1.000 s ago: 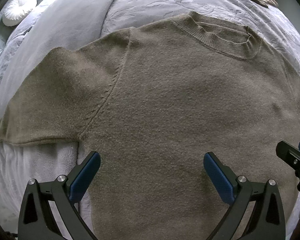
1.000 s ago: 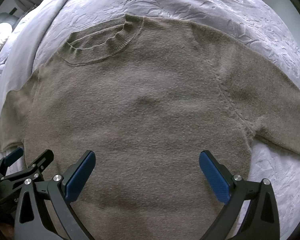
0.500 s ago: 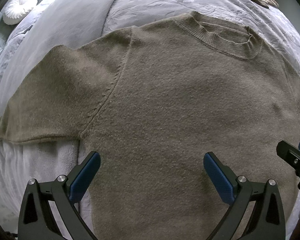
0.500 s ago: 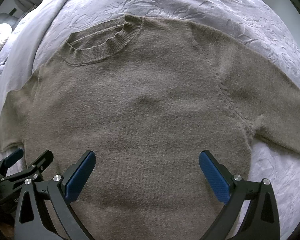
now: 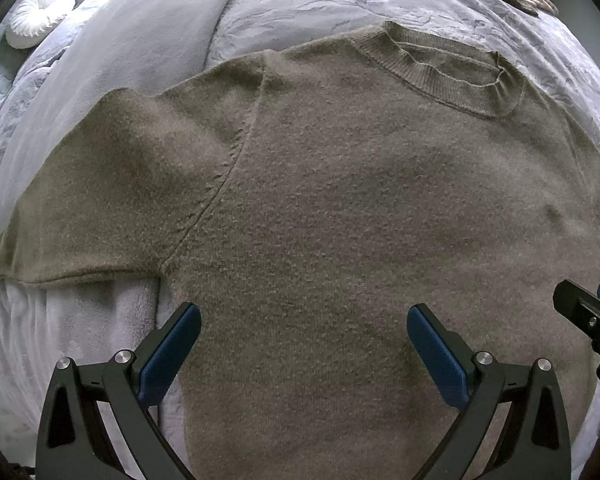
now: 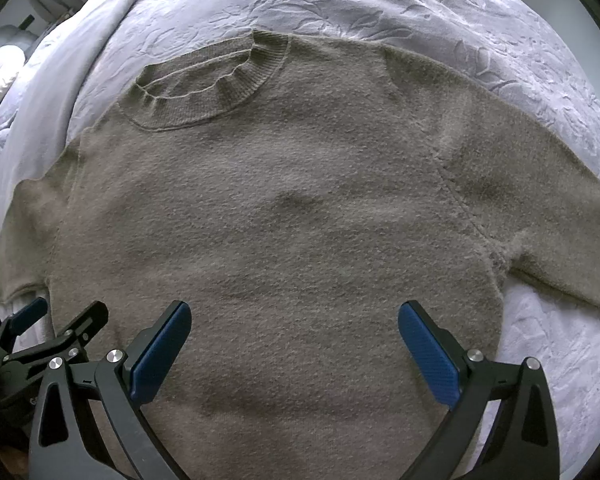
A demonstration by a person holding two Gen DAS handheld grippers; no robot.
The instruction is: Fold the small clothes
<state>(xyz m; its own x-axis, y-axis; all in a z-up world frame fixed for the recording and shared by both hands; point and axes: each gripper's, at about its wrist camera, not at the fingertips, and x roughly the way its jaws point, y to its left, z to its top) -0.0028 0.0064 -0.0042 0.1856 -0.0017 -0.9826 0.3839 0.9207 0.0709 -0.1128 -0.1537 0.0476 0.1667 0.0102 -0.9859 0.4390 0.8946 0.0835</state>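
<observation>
Sweater (image 5: 360, 220) in olive-brown knit, spread flat on a bed (image 5: 160, 32) covered by a pale lilac quilt.

Sleeves lie out to both sides, ribbed collar (image 6: 208, 92) farthest from the cameras. Left claw (image 5: 304, 340) and right claw (image 6: 294, 336) each hover wide apart over the lower body, gripping nothing.

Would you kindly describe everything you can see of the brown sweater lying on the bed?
The brown sweater is a fuzzy, taupe knit with a ribbed crew neck and short sleeves. It lies flat and unfolded, face up, neck away from the cameras, both sleeves spread out sideways, on a pale lavender bedspread. A small bump wrinkles its chest. Its hem is out of view. Both grippers hang open above its lower part; neither grips it.
</observation>
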